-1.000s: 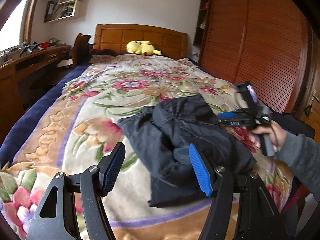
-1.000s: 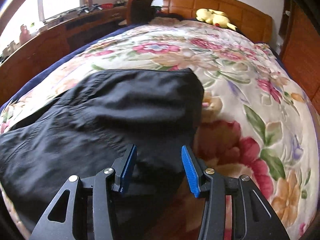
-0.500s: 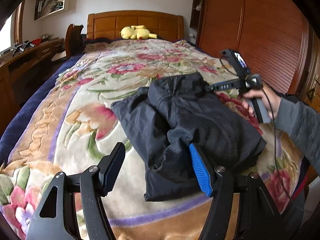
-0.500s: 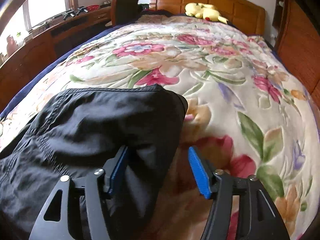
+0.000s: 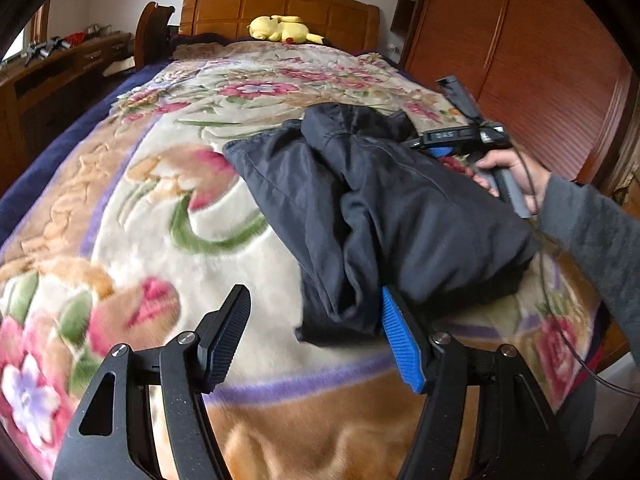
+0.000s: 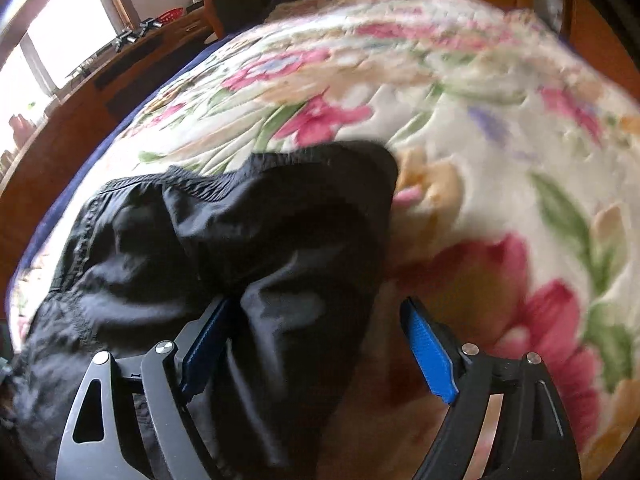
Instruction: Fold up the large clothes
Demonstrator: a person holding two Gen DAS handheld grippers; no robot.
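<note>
Right-wrist view blurred; dark jacket (image 6: pixel 256 240) underside hidden.

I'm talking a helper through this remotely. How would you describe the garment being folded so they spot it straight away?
Start at the wooden-headboard bed covered by a floral blanket. On its near half, toward the wardrobe side, lies a dark jacket, bunched and partly folded, between the two open grippers. It is the only plain dark thing on the blanket; the yellow plush toy sits far off by the headboard.

Wooden headboard (image 5: pixel 280 4), louvred wardrobe (image 5: pixel 532 52), desk (image 6: pixel 100 80) beneath bright, possibly curtainless window (image 6: pixel 72 28).
</note>
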